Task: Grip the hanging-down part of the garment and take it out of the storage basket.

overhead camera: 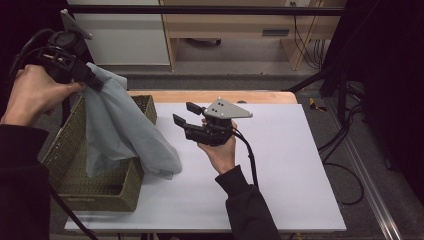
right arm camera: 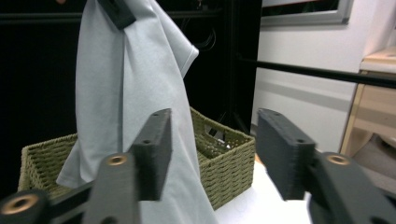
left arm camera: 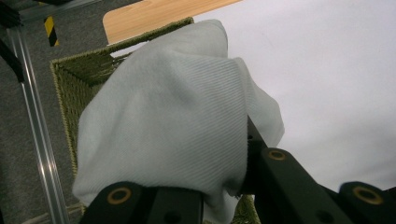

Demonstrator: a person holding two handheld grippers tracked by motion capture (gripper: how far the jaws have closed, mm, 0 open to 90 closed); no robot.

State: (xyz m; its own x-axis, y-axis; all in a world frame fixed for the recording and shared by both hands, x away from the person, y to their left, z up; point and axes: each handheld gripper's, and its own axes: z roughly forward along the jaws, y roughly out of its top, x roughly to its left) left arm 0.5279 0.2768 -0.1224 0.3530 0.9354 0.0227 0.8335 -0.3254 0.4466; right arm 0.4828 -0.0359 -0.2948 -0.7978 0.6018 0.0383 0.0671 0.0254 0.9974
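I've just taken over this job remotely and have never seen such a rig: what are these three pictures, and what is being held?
A person holds a two-jaw claw in each hand. The high view looks down on the white table top; the other two pictures come from cameras riding on each claw. The left claw is shut on a pale grey-blue cloth garment, lifted over the green woven basket; the garment's lower end drapes over the basket's rim onto the table. The right claw is open, with nothing between its jaws, facing the garment.

Grey floor (overhead camera: 240,65), wooden furniture (overhead camera: 235,22) beyond white-topped table (overhead camera: 290,165).
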